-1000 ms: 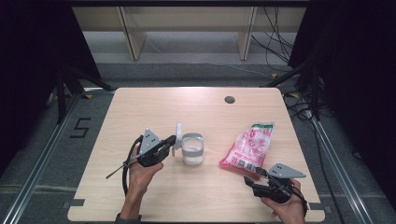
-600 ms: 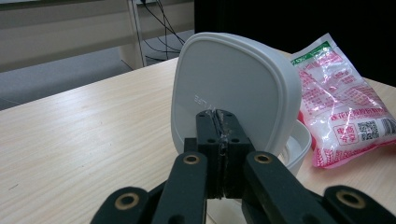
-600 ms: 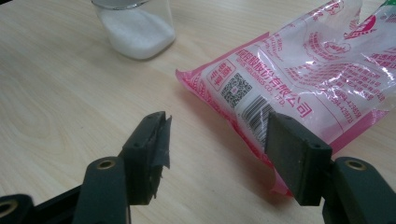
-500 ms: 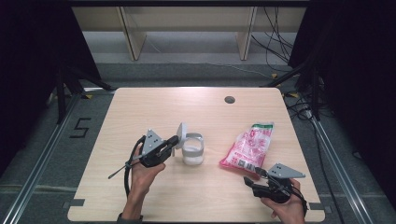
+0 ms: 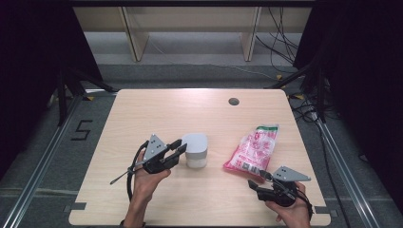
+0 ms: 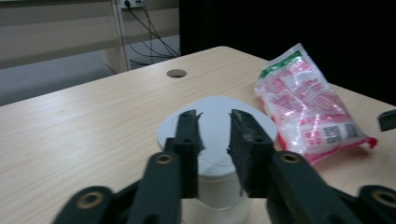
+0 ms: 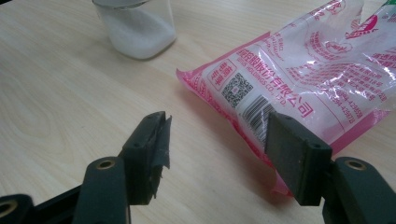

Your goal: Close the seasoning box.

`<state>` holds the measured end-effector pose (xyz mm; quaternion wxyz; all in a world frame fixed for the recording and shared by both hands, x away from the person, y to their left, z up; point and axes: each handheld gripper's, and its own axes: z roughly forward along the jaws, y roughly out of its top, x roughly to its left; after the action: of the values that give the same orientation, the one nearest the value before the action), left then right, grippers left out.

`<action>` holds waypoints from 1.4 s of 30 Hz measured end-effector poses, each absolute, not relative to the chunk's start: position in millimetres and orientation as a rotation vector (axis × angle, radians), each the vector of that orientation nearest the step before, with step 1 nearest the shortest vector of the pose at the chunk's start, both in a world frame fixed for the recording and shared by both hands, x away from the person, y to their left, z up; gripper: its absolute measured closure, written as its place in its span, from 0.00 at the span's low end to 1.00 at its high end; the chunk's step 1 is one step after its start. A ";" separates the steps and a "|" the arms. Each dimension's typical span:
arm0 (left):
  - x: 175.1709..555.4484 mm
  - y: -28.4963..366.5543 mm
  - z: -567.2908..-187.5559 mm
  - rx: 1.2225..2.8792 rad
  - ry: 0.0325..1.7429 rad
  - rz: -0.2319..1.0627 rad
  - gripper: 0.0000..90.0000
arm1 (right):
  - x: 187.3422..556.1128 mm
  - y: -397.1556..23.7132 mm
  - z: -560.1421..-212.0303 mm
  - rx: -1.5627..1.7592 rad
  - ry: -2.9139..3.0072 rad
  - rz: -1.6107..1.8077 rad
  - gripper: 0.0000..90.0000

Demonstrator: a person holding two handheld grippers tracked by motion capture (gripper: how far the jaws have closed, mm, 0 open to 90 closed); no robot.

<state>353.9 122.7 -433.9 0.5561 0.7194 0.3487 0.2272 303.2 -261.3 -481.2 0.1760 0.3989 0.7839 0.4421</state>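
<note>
L gripper sits just left of the jar, near table centre. Its jaws have just been opening; in the left gripper view they stand a narrow way apart with nothing between them, tips just above and short of the white lid, which lies flat on the jar. Lid looks only set on, not pressed home, so a nudge while backing off could knock it askew or tip the jar and spill the white grains inside.

R of the jar, apart from it, lies the pink bag, slanted, its near corner pointing at the R gripper. That gripper's jaws stand wide, empty, in the right gripper view; bag corner lies just ahead, by the right jaw. Risk: film is slick and floppy, so a corner pinch may slip or drag it.
</note>
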 end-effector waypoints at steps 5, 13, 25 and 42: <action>340.6 120.1 -435.2 1.691 0.815 0.488 0.59 | 302.0 -261.1 -480.3 1.145 2.230 1.250 0.44; 326.2 113.5 -439.4 1.702 0.801 0.473 0.45 | 301.9 -261.4 -480.6 1.152 2.233 1.253 0.44; 311.4 111.8 -449.8 1.710 0.790 0.461 0.40 | 299.8 -259.3 -480.8 1.185 2.236 1.256 0.44; 290.2 97.9 -469.5 1.737 0.770 0.449 0.37 | 296.4 -257.3 -480.1 1.167 2.248 1.282 0.44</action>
<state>290.2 97.9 -469.5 0.5600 0.7371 0.3268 0.1905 296.4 -257.3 -480.1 0.1507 0.4065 0.7828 0.4464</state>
